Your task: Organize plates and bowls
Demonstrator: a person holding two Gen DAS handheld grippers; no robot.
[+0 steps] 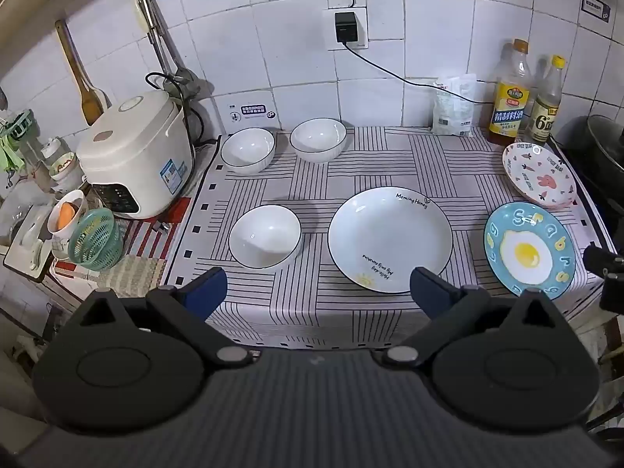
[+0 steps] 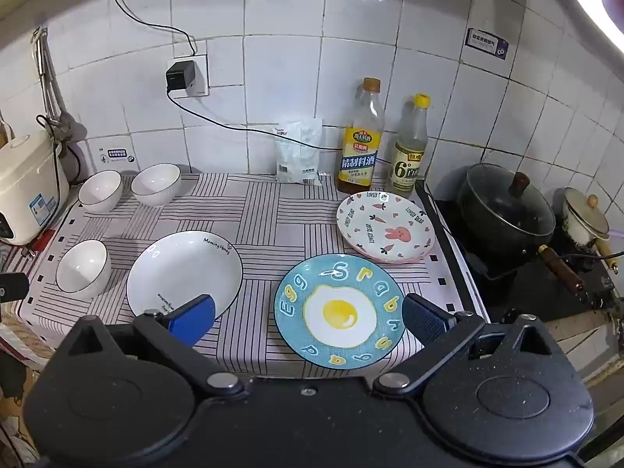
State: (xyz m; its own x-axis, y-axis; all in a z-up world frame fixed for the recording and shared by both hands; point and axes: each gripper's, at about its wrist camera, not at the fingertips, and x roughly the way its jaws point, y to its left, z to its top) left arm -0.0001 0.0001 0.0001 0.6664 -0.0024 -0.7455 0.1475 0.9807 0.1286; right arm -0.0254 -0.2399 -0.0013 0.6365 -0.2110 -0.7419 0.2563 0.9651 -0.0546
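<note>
A home kitchen, small and well used. White wall tiles (image 2: pixel 280 78) run behind the table (image 2: pixel 280 210), which wears a striped cloth. At nine o'clock in the left wrist view a cream rice cooker (image 1: pixel 136 156) stands with a wooden spatula (image 1: pixel 84 85) hanging above it. At twelve to one o'clock in the right wrist view stand a cooking wine bottle (image 2: pixel 360 144), a vinegar bottle (image 2: pixel 409 152) and a white packet (image 2: pixel 298 152). At three o'clock a lidded black pot (image 2: pixel 507 214) and a small enamel pot (image 2: pixel 585 222) rest on a dark stove (image 2: pixel 546 280). A charger (image 2: pixel 180 75) sits in a wall socket.
</note>
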